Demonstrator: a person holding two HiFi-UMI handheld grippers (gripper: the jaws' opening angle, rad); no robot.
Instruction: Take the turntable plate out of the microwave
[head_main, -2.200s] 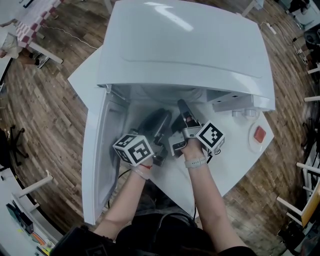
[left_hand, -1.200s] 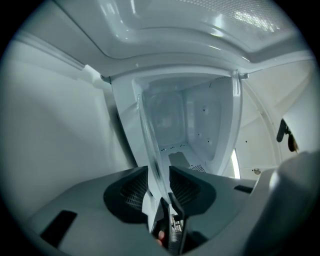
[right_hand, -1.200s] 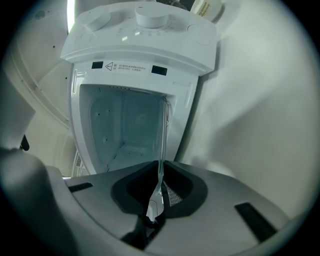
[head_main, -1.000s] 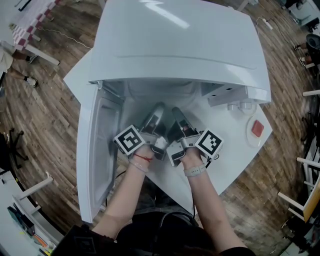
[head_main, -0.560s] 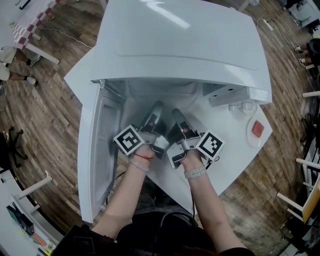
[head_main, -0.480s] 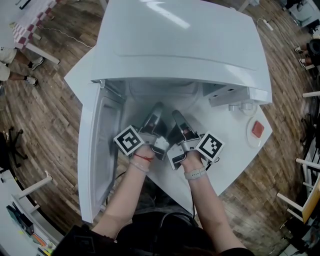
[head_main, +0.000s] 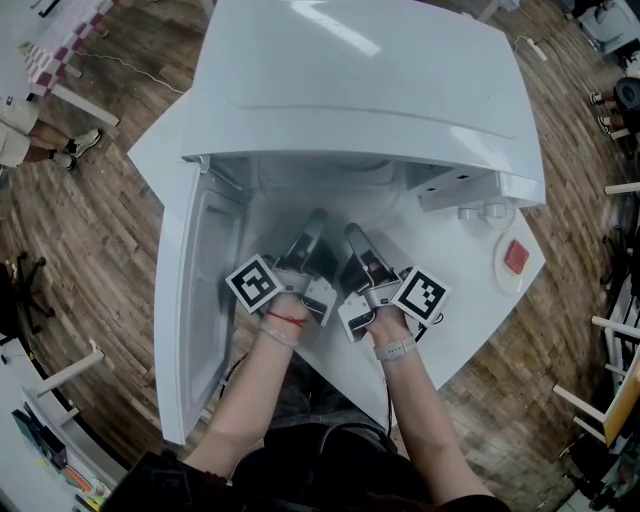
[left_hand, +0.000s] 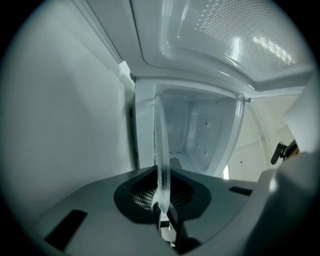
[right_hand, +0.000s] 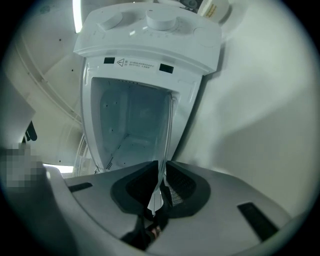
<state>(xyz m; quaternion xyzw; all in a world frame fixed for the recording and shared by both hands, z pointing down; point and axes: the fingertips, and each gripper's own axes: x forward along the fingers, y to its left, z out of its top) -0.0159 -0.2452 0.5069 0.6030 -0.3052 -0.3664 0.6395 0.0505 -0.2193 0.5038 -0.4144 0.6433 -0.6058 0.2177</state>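
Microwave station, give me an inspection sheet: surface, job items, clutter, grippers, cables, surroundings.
Surface: white table carrying the microwave, door swung open leftward.
Job's things: glass turntable plate edge-on between both grippers' jaws.
Clutter: small red item on a white dish.
Grippers: left gripper jaws have just been closing onto the plate rim; right gripper shut on it.
Cables: thin cable on the floor.
Surroundings: wooden flooring, furniture legs.

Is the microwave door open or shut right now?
Open. The door stands swung out at the microwave's left, its cavity exposed.
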